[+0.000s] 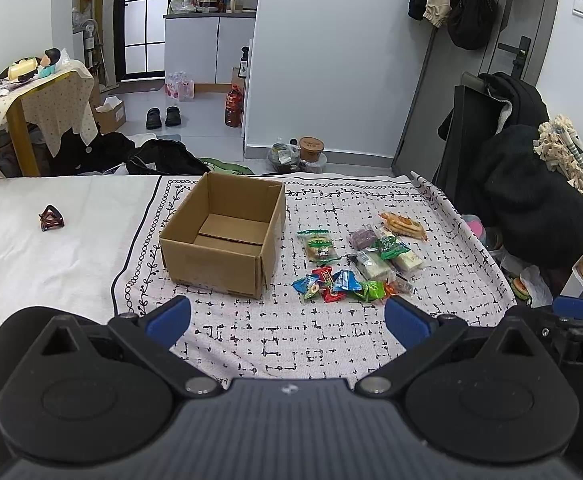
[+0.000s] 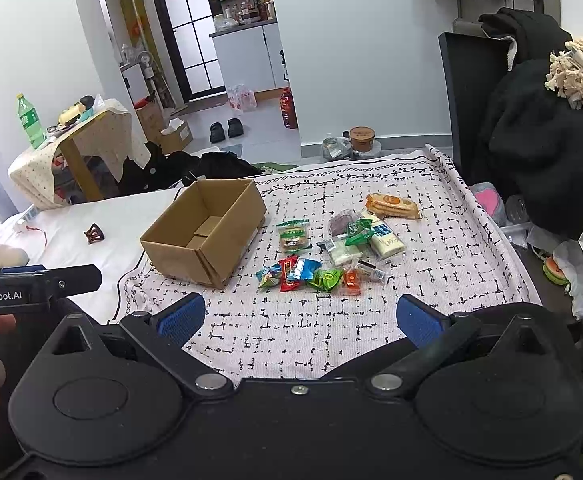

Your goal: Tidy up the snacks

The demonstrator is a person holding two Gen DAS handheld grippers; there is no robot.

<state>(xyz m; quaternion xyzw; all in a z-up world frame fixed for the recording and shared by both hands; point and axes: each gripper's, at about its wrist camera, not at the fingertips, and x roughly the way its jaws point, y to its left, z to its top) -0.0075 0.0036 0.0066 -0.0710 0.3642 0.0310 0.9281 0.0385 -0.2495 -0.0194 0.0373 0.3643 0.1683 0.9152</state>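
Observation:
An open, empty cardboard box (image 1: 223, 236) stands on the patterned cloth; it also shows in the right wrist view (image 2: 205, 230). To its right lie several wrapped snacks: small candies (image 1: 339, 284) (image 2: 311, 274), a green biscuit pack (image 1: 319, 245) (image 2: 293, 234), white bars (image 1: 387, 260) (image 2: 385, 240) and an orange cracker pack (image 1: 403, 225) (image 2: 391, 205). My left gripper (image 1: 287, 320) is open and empty, above the cloth's near side. My right gripper (image 2: 299, 320) is open and empty, likewise short of the snacks.
The cloth (image 1: 291, 344) covers the right part of a white bed (image 1: 43, 264). A dark hair clip (image 1: 51, 218) lies on the sheet at left. Dark clothes over a chair (image 1: 531, 184) stand at the right. A small draped table (image 1: 31, 100) stands beyond the bed.

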